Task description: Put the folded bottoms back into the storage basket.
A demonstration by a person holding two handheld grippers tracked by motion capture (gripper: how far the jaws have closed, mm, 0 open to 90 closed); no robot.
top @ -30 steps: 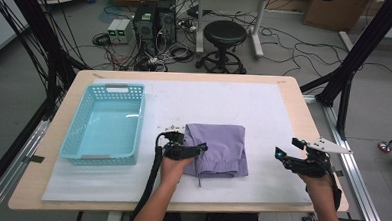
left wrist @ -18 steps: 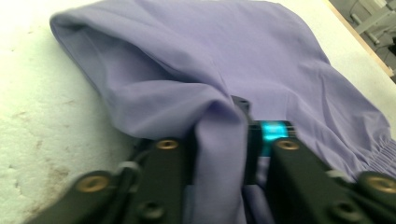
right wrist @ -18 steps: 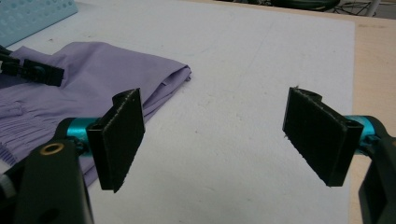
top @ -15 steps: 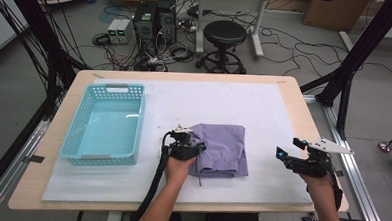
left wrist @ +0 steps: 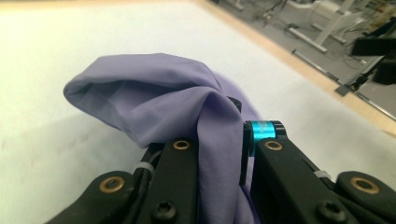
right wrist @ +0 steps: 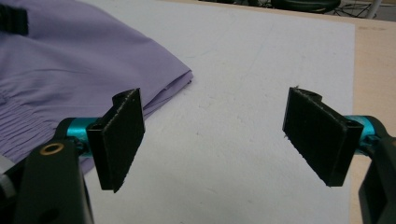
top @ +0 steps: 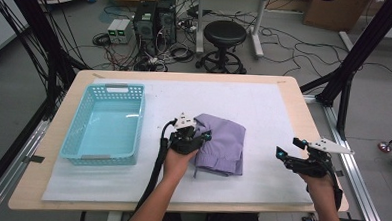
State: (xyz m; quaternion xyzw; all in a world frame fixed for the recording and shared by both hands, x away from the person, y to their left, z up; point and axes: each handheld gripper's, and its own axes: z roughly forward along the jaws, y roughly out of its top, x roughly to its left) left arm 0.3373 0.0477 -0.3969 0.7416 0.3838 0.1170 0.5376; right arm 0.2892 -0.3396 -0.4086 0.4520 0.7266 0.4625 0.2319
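Note:
A folded purple cloth [top: 225, 147] lies on the white mat [top: 264, 108] at the middle of the table. My left gripper [top: 201, 136] is shut on the cloth's left edge, and that edge is pulled up off the mat. In the left gripper view the cloth [left wrist: 154, 88] bunches between the two black jaws of the left gripper [left wrist: 239, 133]. My right gripper [top: 286, 148] stands open, a short way right of the cloth, near the mat's right edge. In the right gripper view the right gripper [right wrist: 210, 135] has nothing between its wide-apart pads, and the cloth [right wrist: 70, 60] lies to its left.
A light blue plastic basket [top: 107, 88] stands empty on the left of the mat. The wooden table [top: 304, 102] has black frame posts at both sides. A stool [top: 226, 34] and cables sit on the floor beyond the far edge.
My left gripper moved right onto the cloth's left edge, shut on it and rose, lifting that edge. The right gripper has stayed where it was.

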